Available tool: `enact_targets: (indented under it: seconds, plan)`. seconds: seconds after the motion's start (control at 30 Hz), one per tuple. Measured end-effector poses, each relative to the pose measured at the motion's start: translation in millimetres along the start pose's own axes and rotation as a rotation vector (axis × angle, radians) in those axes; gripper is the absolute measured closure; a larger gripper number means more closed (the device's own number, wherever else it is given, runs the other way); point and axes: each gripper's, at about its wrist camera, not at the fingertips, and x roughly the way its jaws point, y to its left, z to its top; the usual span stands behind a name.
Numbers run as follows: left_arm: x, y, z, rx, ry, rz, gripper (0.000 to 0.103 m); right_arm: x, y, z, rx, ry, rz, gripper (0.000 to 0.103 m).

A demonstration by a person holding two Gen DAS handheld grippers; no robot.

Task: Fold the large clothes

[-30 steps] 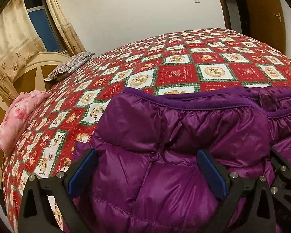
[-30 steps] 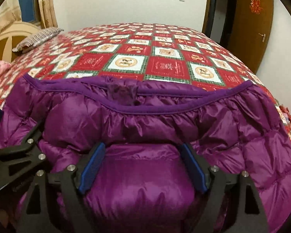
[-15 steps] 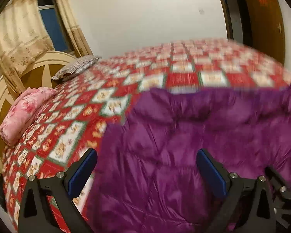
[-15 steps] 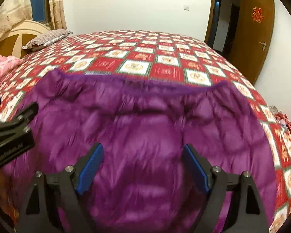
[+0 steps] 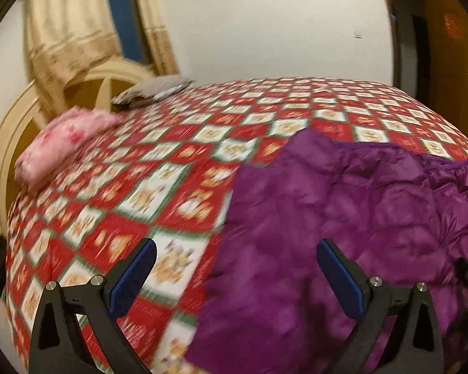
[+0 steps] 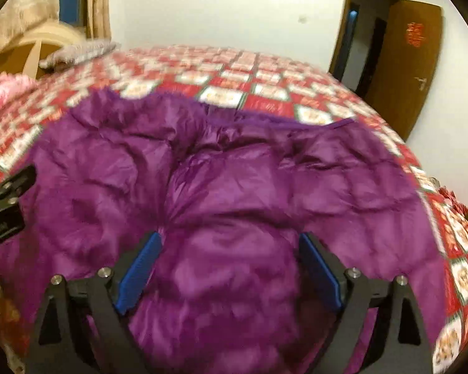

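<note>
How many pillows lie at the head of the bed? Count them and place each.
2: a pink floral pillow nearer the camera and a grey striped pillow farther back by the headboard. Others may be hidden.

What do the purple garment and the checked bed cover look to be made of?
Purple garment: likely thin synthetic shell over puffy filling, slightly glossy and crinkled, swelling in quilted sections. Checked bed cover: probably matte printed woven cloth, lying flat with red and white squares; blur hides the weave.

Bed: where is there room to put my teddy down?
Bare quilt lies between the pink bundle, the grey pillow and the purple jacket, and beyond the jacket toward the door. The near side is crowded.
</note>
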Motion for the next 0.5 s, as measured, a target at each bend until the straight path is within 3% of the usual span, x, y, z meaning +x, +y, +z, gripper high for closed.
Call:
enact_targets:
  seconds: [0.17, 0.43, 0.5]
  plan:
    - [28, 8, -22, -0.052, 0.142, -0.034, 0.001, -5, 8, -20, -0.061, -0.004, -0.022, 0.01]
    - [38, 11, -33, -0.101, 0.151, -0.121, 0.001, 7, 1, -33, -0.031, 0.014, -0.023, 0.005]
    - [40, 16, -33, -0.135, 0.164, -0.176, 0.008, 9, 5, -33, -0.046, 0.02, -0.037, 0.004]
